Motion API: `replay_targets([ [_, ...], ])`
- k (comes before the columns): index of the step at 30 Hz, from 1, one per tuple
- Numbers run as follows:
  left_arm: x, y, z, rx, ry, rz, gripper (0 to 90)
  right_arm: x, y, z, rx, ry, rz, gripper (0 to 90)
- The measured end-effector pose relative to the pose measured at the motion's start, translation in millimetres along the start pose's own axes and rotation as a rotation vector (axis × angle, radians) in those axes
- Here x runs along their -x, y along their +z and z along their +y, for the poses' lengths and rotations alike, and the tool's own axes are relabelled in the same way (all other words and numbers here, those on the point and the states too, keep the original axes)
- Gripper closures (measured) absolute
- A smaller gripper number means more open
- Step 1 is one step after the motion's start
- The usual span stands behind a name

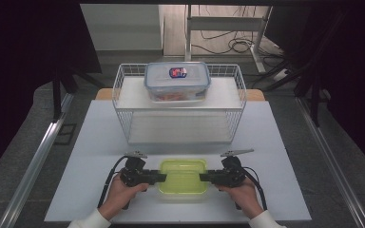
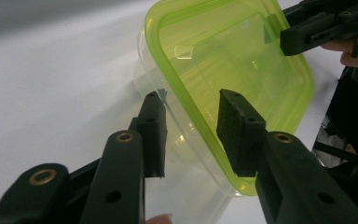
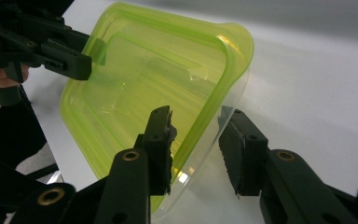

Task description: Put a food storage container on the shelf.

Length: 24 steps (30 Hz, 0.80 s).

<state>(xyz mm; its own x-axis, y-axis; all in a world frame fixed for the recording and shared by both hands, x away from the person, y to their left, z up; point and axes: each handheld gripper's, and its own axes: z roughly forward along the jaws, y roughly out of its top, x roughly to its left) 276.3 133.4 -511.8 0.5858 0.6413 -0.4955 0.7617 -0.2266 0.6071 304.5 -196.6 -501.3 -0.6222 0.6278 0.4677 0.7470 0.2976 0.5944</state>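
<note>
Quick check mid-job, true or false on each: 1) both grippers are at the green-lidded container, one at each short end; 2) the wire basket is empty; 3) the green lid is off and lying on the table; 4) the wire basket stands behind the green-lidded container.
1) True: the left gripper and the right gripper each straddle one end of the green-lidded container.
2) False: the wire basket carries a blue-lidded container on its upper tier.
3) False: the green lid sits on its clear tub.
4) True: the basket stands farther from the person.
</note>
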Motion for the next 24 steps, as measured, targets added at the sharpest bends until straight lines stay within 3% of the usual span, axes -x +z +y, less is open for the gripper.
replay_targets([
  [15,11.6,-6.7,-5.7,0.054,0.031,0.02,69.1,0.8,-7.1,-4.7,0.031,0.063,0.027,72.7],
  [21,11.5,-8.2,-6.5,0.072,0.028,0.016,71.5,0.2,-9.2,-5.0,0.042,0.079,0.03,74.9],
  [24,9.8,-9.3,-8.1,0.086,0.005,-0.003,73.4,-0.5,-10.3,-5.4,0.052,0.082,0.03,76.1],
])
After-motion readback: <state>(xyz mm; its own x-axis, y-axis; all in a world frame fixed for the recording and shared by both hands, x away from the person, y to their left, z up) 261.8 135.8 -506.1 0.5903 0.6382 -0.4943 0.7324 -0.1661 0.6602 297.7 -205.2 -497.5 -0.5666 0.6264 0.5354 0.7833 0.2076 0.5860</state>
